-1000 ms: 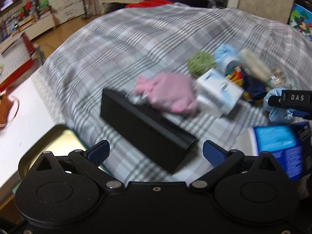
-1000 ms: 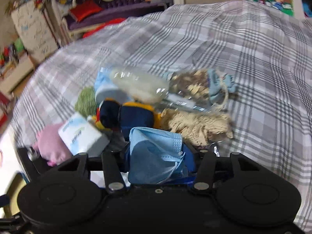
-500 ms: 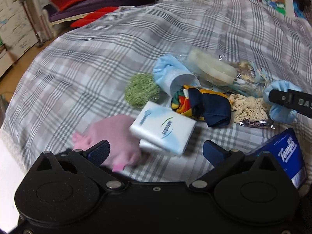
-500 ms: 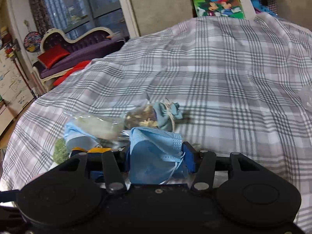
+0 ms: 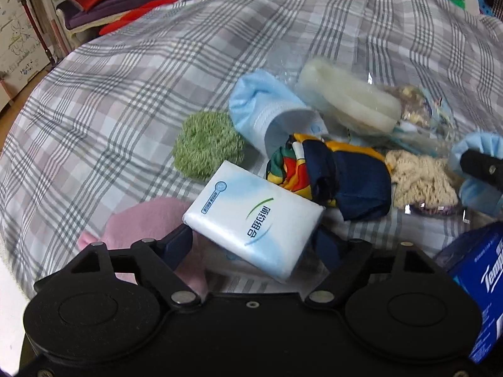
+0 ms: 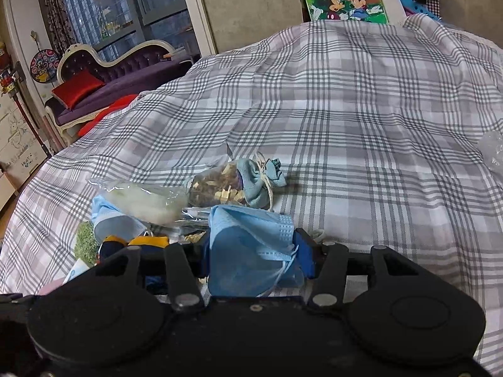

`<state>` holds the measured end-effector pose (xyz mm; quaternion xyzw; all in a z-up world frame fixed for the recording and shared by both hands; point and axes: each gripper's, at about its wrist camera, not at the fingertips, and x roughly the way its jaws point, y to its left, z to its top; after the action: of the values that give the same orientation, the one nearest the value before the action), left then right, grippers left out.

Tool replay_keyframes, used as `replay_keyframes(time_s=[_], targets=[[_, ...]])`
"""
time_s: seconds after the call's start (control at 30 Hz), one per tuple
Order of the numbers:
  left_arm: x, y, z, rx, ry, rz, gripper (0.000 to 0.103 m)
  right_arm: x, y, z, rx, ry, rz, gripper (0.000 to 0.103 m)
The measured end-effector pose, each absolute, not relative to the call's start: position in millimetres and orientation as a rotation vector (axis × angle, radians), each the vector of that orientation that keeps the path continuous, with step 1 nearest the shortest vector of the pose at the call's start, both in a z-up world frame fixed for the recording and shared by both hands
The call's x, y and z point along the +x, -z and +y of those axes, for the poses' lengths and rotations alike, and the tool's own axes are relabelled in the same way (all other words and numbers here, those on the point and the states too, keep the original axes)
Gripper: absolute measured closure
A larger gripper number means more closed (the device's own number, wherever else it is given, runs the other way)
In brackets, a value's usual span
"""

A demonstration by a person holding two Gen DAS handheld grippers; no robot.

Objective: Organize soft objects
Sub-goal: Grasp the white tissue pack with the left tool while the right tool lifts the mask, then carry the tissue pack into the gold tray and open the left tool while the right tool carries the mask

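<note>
The right gripper (image 6: 254, 253) has its jaws pinching a crumpled blue face mask (image 6: 251, 248), lifted clear of the plaid bedspread (image 6: 361, 119), most likely so it can be carried off to wherever the soft things are being gathered. The left gripper (image 5: 253, 245) has its jaws spread on either side of a white tissue pack (image 5: 254, 216); the pack sits tilted between them, and I cannot tell whether the fingertips touch it or only frame it, so this looks like lining up a grasp rather than a finished one. The rest of the soft objects lie bunched together on the bed: a green fuzzy ball (image 5: 207, 144), a pink plush (image 5: 151, 223) partly under the pack, a navy and multicoloured cloth (image 5: 333, 179), a second blue mask (image 5: 264, 106), a cream knitted piece (image 5: 421, 182) and a clear bag holding pale foam (image 5: 345, 94). The left view alone shows the pack, the plush and a blue Tempo box (image 5: 481, 279) at the edge, plus the right gripper's fingertip gripping the mask from the side. The right view alone shows the small blue drawstring pouch (image 6: 261, 179) beside a packet of dried bits (image 6: 217, 188), and the wide bare stretch of bedspread beyond the pile.
</note>
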<state>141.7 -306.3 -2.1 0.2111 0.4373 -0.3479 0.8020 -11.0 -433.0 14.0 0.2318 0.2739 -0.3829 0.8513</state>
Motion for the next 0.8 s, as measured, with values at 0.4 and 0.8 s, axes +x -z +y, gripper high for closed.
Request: replay_keyframes(time_s=[0.4, 0.8], targets=[[118.9, -37.7, -298.7, 0.328, 0.797, 0.964, 0.027, -15.9, -16.5, -452.0, 0.517, 0.885, 0.617, 0.053], [57.3, -73.4, -279.7, 0.29, 0.93, 1.029, 0.027, -89.2, -48.9, -489.2, 0.506, 0.83, 0.76, 0.053]])
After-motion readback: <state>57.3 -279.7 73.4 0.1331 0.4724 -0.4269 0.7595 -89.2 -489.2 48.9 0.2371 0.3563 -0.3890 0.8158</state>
